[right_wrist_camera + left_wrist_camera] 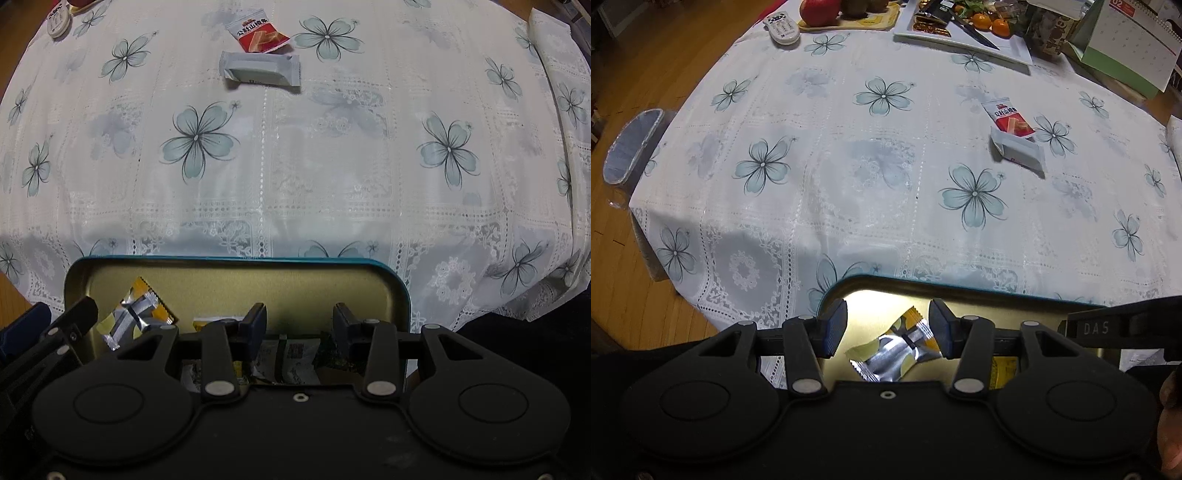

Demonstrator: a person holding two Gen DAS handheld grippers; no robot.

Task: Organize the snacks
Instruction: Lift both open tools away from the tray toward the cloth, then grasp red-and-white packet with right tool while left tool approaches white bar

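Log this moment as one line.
left tool open above yellow snack in tin | right tool open | two packets on tablecloth

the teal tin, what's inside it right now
The tin holds a silver-and-yellow wrapped snack at left, a white packet and a dark green one. The tongs cover its near part.

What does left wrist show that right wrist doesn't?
Left wrist only: remote, fruit tray, white tray with a knife and oranges, calendar, wood floor.

Right wrist only: more packets in the tin under the open right tool, plus the tin's right end.

Both: the yellow-silver packet lying in the tin under the open left tool, and the red packet and white packet out on the tablecloth.
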